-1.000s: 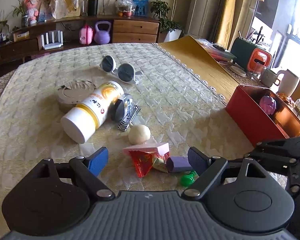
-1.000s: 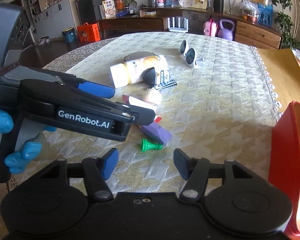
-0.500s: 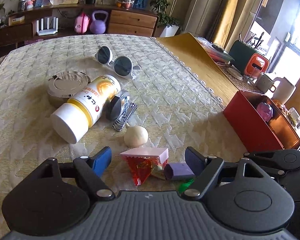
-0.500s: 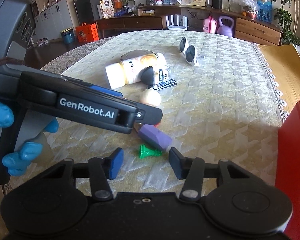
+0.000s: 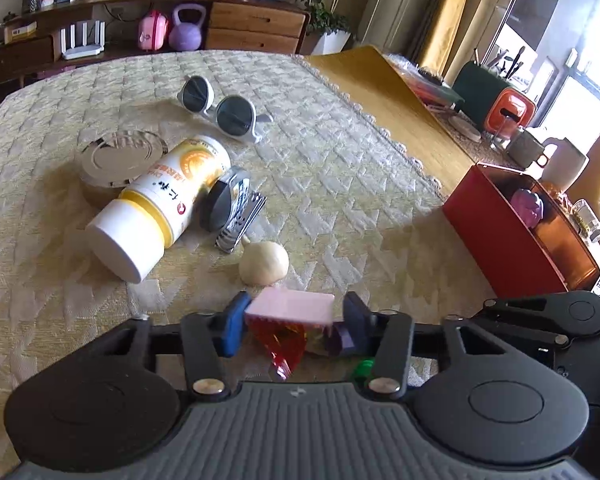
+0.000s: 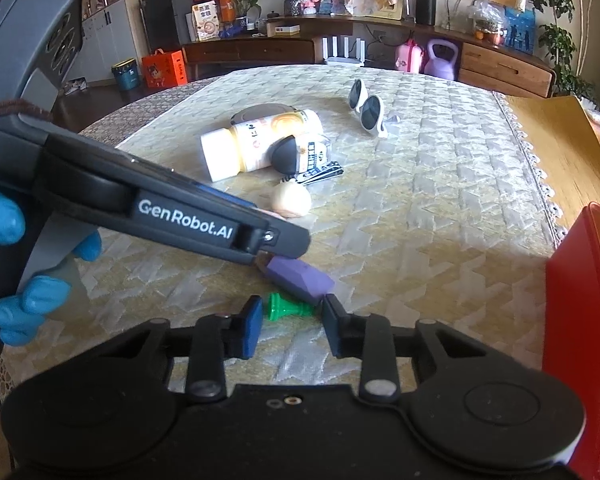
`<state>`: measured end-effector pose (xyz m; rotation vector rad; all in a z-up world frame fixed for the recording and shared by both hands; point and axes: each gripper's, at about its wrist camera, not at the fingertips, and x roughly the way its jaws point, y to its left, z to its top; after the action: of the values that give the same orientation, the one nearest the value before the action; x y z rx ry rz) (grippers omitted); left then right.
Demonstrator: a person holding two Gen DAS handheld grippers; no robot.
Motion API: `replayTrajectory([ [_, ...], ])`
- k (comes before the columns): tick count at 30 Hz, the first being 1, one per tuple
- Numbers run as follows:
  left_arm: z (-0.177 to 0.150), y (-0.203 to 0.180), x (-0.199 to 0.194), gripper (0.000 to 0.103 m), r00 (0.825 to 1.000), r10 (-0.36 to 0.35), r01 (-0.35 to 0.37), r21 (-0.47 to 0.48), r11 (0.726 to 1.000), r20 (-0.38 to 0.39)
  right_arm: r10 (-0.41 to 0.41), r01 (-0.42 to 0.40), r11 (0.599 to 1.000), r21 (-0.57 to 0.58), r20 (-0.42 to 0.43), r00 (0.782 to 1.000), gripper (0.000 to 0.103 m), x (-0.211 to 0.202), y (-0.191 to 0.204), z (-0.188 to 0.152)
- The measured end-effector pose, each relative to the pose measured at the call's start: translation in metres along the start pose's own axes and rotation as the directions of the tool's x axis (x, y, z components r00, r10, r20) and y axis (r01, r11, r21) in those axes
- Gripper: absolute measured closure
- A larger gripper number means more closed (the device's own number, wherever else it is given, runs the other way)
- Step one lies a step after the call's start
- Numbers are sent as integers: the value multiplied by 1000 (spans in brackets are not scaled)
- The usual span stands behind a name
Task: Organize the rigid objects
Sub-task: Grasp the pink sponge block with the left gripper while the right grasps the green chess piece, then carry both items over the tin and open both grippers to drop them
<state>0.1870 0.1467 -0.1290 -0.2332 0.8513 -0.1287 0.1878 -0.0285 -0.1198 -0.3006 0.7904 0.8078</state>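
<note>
My left gripper [image 5: 290, 326] has closed its jaws against a pink block [image 5: 290, 308] with a red wrapper [image 5: 284, 346] under it, low over the quilted tablecloth. My right gripper [image 6: 290, 318] has its jaws around a green chess pawn [image 6: 286, 309] lying on the cloth; its right fingertip touches a purple block [image 6: 300, 278]. The pawn [image 5: 362, 368] and purple block [image 5: 340, 340] also show in the left wrist view. The left gripper body [image 6: 160, 208] crosses the right wrist view.
A red bin [image 5: 500, 236] with a purple item stands at the right edge. On the cloth lie a cream ball [image 5: 264, 268], a white-yellow bottle [image 5: 160, 204], a metal tin [image 5: 120, 156], a tape measure [image 5: 228, 204] and sunglasses [image 5: 220, 110].
Both grippers have moved forward and down. The left jaws have narrowed onto the pink block. The right jaws have narrowed around the green pawn.
</note>
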Motion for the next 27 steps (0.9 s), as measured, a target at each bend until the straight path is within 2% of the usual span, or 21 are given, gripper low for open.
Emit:
replayTrajectory([
  [2,0,1,-1,61,1000,1,-1,-7,1000,0,-8,8,1000,4,1,1000,77,-1,-1,-1],
  [8,0,-2,-4,61,999,33,-33,3,999,2,-21,21,1000,9,6,1000,79,-5,-1,-4],
  [14,6,-10,-20,61,998,43,-44,35,998,38,-25,25,999,21,17,1000,79,-17,-2,-8],
  [22,18,-19,-44,61,997,23,-24,15,1000,72,-35,30,997,70,70,997,79,-49,-14,-11],
  [27,21,-38,-54,61,997,12,-14,36,999,77,-45,35,994,99,101,994,79,-76,-24,-10],
])
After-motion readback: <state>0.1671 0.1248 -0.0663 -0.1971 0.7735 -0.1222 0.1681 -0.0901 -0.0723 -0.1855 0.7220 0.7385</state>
